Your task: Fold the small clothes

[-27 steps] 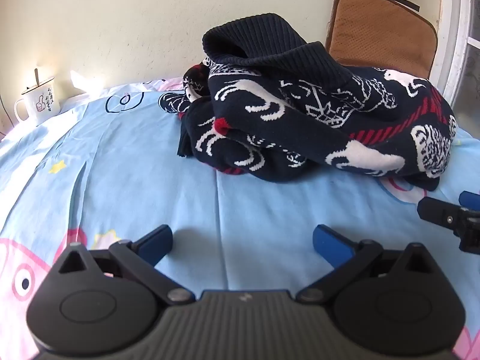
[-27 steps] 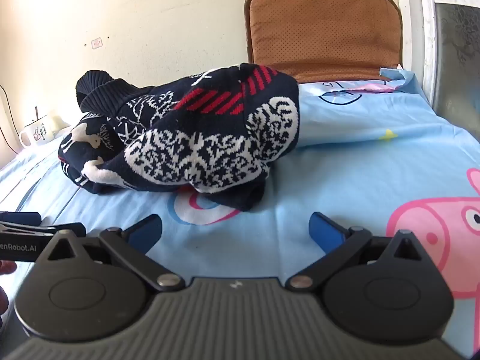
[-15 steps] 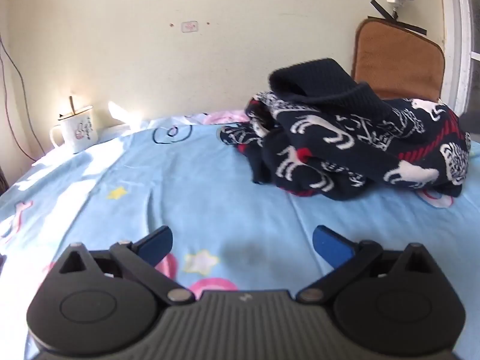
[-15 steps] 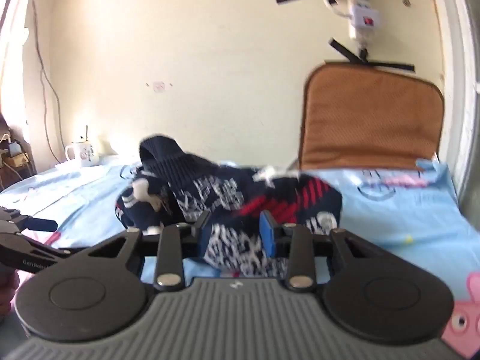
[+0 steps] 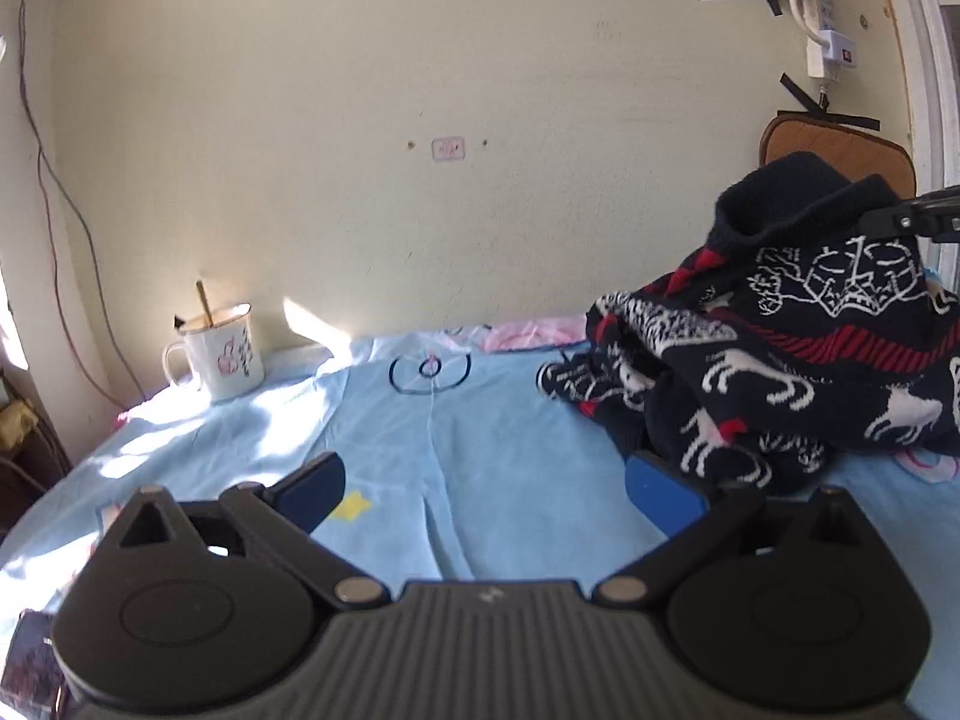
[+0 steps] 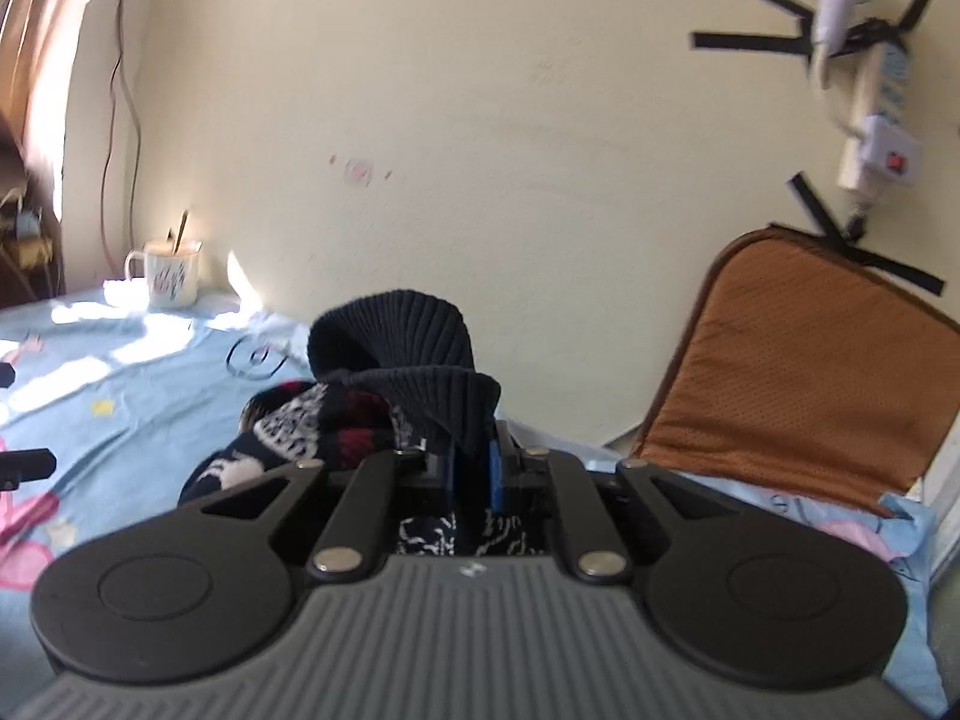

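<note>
Left wrist view: the left gripper point(image 5: 483, 489) hangs over the light blue cartoon-print sheet point(image 5: 492, 456) with its blue-padded fingers spread wide and nothing between them. The dark navy knitted sweater point(image 5: 798, 360) — white animal figures and red stripes across it — is bunched up at the right of this view, its lower folds lying on the sheet just beyond the right-hand finger pad point(image 5: 660, 489), while its ribbed edge is lifted higher near the right border. A black part of the other tool reaches in there at the frame edge. A white mug point(image 5: 219, 354) with a stick in it stands at the far left by the wall, well apart from the sweater. In the right wrist view, the right gripper point(image 6: 471, 468) has its jaws drawn close together on the sweater's ribbed dark edge point(image 6: 420, 372), which rises up and drapes over the fingertips; patterned knit hangs below between the arms. A brown padded cushion point(image 6: 798, 396) leans against the cream wall point(image 6: 510, 150) to the right, and a white power strip point(image 6: 876, 138) is taped up with black strips above it.
</note>
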A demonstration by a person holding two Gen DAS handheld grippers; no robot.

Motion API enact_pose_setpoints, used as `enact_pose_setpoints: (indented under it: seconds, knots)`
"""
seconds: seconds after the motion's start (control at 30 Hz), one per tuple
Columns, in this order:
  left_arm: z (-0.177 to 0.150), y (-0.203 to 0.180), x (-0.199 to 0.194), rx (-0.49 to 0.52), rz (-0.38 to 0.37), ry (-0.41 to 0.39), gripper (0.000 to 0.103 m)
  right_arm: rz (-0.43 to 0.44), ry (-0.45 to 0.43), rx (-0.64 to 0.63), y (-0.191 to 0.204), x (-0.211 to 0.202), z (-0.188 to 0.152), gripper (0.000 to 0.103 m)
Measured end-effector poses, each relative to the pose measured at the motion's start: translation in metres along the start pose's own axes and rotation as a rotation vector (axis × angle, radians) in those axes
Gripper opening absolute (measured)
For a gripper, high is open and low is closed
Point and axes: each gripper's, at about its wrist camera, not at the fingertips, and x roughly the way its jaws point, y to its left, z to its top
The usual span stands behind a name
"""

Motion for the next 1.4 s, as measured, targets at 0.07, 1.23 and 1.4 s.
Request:
enact_pose_setpoints:
  seconds: [0.07, 1.23, 1.4]
  knots:
    - [0.019, -0.011, 0.008, 0.032, -0.044, -0.05, 0.103, -0.026, -0.034, 0.001, -0.011, -0.028, 0.001, 0.013]
    - [0.054, -0.223, 0.057, 0.95, -0.606, -0.3, 0.101, -0.021, -0.23, 0.492, -0.07, -0.106, -0.096, 0.013]
    - [0.072, -0.236, 0.057, 0.89, -0.692, -0.277, 0.076, -0.006, -0.23, 0.429, -0.062, -0.11, -0.096, 0.013]
